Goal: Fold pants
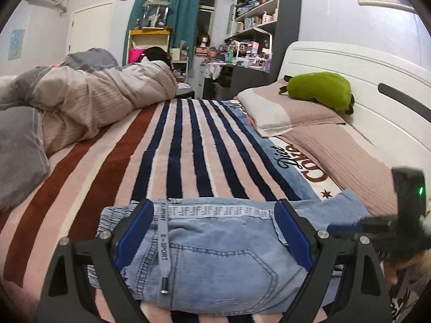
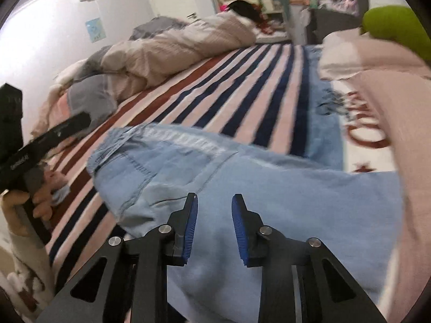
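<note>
Light blue denim pants (image 1: pixel 215 258) lie folded on the striped blanket (image 1: pixel 188 145), waistband with a grey drawstring (image 1: pixel 163 245) facing away. My left gripper (image 1: pixel 214 210) is wide open, its blue fingers straddling the waistband area just above the cloth. In the right wrist view the pants (image 2: pixel 269 188) spread across the bed, waistband at the left. My right gripper (image 2: pixel 214 202) is open and empty, hovering over the middle of the pants. The right gripper also shows at the right edge of the left wrist view (image 1: pixel 398 226).
A rumpled beige and grey duvet (image 1: pixel 89 99) lies along the left of the bed. Pillows (image 1: pixel 282 113) and a green plush toy (image 1: pixel 319 88) sit against the white headboard (image 1: pixel 363 86) on the right. The left gripper's handle and hand (image 2: pixel 29 150) are at the left.
</note>
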Demonstrator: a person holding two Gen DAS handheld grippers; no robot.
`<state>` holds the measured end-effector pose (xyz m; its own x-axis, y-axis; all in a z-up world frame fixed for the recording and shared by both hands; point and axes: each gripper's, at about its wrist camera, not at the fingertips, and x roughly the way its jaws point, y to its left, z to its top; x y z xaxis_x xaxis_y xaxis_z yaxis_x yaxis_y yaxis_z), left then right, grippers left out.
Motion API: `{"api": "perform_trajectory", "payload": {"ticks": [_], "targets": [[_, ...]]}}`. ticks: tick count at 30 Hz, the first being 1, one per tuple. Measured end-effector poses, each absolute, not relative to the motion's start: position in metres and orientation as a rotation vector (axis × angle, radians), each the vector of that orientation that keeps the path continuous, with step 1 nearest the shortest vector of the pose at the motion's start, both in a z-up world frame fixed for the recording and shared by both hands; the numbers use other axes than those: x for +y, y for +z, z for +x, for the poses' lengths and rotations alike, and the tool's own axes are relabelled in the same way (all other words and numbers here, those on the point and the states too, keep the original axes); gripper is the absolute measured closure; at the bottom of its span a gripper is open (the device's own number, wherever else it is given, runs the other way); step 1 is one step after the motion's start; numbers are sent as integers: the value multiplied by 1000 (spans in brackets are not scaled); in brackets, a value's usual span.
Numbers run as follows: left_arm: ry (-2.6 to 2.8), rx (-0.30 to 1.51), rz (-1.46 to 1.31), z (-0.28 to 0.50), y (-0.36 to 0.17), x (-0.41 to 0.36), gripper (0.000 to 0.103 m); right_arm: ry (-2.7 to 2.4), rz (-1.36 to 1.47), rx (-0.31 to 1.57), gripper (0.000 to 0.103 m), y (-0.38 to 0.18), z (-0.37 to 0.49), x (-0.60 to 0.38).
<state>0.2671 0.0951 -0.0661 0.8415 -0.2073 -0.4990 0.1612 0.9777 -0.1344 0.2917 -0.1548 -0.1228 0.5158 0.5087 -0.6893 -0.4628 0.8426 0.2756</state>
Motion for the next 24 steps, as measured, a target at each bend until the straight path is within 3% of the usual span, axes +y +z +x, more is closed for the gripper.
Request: {"api": "perform_trajectory", "payload": {"ticks": [8,13,18,24], "targets": [[-149,545,-72,269,-66,100,14,671,-57,899,80,-164,257,-126],[-72,539,-129,254,-57,115,14,646,-19,863,79,-158,250,-132],[-12,574,-251,224,-71,138,9,620,81,780,60,-130,232,-163],[59,706,-477,205,-126,168,9,575,163,726,53,-119,199,-203]]}}
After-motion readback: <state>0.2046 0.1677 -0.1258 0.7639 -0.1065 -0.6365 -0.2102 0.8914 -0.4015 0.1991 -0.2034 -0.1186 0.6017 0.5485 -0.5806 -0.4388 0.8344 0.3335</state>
